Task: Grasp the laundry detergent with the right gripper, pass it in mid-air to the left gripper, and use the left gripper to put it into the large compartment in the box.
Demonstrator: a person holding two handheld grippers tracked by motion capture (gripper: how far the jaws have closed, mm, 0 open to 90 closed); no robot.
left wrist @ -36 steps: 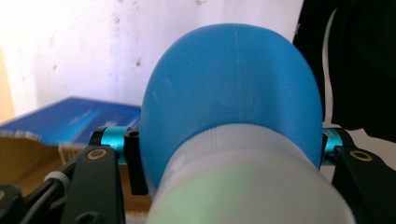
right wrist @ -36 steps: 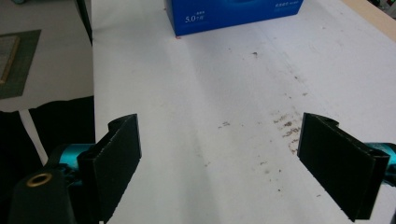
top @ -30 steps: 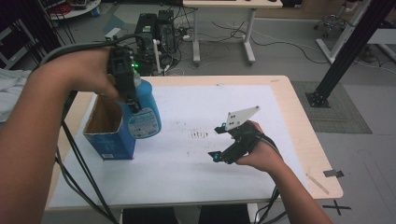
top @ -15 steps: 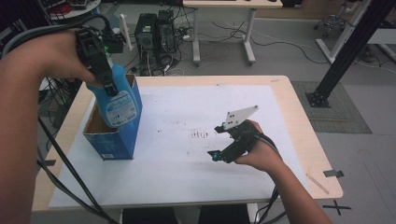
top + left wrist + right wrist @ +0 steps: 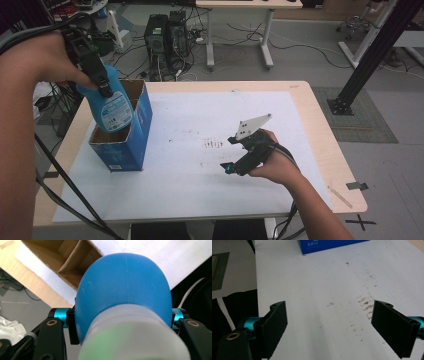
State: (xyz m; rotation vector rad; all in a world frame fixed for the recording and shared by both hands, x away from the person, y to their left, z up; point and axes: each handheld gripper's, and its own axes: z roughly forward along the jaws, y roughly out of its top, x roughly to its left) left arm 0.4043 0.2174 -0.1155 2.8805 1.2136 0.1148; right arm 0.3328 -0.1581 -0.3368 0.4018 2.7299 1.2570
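The left gripper [image 5: 102, 87] pinches a blue bottle [image 5: 111, 102] tilted over an open blue box [image 5: 131, 142] at the table's [image 5: 320, 125] left. The right gripper [image 5: 230, 157], jaws spread and empty, rests on the white sheet [image 5: 190, 120].

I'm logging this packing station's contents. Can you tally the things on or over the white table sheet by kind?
Blue plastic bottle with a white label, held over the box: 1
Open blue cardboard box: 1
Hand-held tools: 2, the left tool shut on the bottle, the right tool open and empty
Total: 4
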